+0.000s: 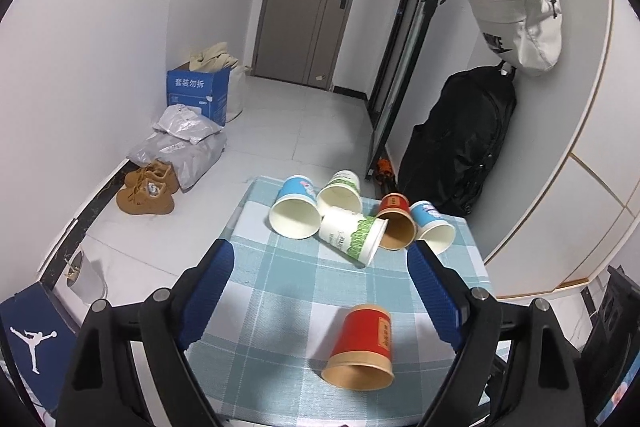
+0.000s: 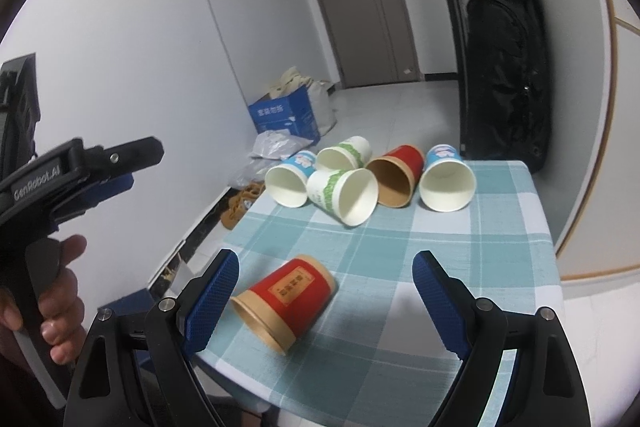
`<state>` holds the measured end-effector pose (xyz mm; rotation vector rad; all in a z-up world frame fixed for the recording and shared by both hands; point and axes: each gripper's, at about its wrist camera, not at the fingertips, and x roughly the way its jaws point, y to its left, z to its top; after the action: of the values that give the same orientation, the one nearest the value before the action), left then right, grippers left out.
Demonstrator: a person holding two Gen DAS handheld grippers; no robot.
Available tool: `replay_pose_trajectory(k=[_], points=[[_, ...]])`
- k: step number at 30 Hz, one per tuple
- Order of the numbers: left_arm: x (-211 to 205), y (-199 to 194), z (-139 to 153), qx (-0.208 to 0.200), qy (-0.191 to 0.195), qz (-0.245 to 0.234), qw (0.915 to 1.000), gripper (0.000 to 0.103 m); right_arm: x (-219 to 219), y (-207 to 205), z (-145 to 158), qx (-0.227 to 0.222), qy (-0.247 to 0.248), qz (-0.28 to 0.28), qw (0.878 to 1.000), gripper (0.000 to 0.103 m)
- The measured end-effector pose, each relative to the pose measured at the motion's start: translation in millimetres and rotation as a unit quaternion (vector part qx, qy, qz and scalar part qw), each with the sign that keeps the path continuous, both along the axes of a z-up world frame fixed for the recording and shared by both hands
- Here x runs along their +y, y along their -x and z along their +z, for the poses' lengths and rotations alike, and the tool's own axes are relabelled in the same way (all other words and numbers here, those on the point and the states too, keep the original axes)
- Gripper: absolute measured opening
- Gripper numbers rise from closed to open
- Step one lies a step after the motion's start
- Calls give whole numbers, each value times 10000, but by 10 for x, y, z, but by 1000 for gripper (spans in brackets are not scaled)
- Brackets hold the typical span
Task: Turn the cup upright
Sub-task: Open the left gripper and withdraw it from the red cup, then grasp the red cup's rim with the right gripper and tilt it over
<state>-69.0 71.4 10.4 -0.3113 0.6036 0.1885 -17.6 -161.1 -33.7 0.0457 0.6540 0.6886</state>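
Note:
A red paper cup [image 1: 362, 347] lies on its side on the checked tablecloth [image 1: 280, 307], mouth toward me. It also shows in the right wrist view [image 2: 286, 301]. My left gripper [image 1: 320, 259] is open and empty, above and behind the cup. My right gripper [image 2: 324, 267] is open and empty, its left pad close to the cup's mouth. The left gripper also shows from the side in the right wrist view [image 2: 120, 167], held by a hand.
Several more paper cups lie on their sides at the table's far end: blue [image 1: 294, 213], green-patterned [image 1: 352, 235], red [image 1: 396, 225]. A black bag [image 1: 460, 147] stands right of the table. Boxes, bags and shoes [image 1: 148, 189] sit on the floor at left.

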Motion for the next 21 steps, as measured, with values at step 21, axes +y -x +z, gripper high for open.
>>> replay_pose_trajectory(k=[21], points=[[377, -138, -28, 259, 272, 437, 9983, 85, 666, 236, -338, -210, 1239, 1127, 9856, 86]])
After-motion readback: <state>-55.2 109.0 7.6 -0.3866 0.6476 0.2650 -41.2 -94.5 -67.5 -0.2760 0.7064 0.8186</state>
